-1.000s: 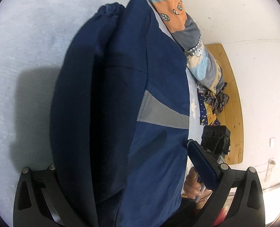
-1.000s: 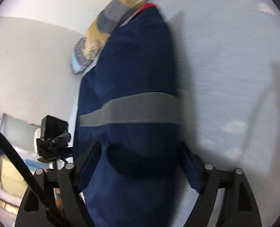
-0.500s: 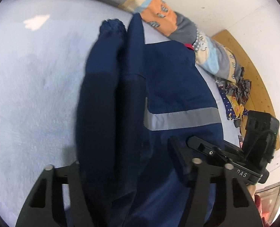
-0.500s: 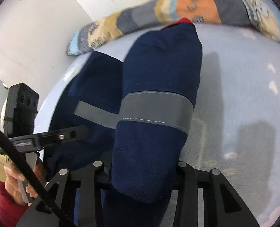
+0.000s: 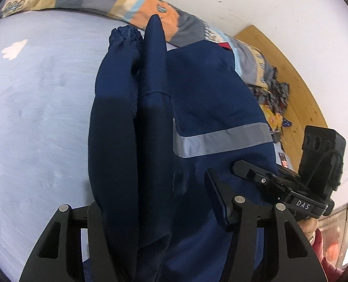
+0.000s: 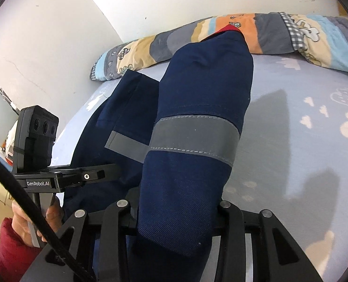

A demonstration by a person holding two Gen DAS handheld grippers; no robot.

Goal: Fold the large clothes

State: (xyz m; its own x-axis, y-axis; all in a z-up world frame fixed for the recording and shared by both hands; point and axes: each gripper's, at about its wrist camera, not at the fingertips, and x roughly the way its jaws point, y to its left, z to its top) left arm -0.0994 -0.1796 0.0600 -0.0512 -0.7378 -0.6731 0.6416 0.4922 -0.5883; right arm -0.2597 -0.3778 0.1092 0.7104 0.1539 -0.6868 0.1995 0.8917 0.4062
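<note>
The navy jacket [image 5: 209, 98] with grey stripes [image 6: 192, 138] lies on the bed [image 5: 40, 108], its far end reaching the patchwork quilt [image 6: 268, 33] along the wall [image 6: 174, 0]. One sleeve with a gathered cuff [image 5: 124, 35] is folded along its left side. The left tongs [image 5: 155, 213] pinch the near edge of the jacket, with thick bunched cloth between the fingers [image 5: 217, 197]. The right tongs [image 6: 174, 213] grip another folded part of the near edge, raised off the bed. Each tool shows in the other's view, close beside it. A wooden board [image 5: 298, 89] lies past the bed.
</note>
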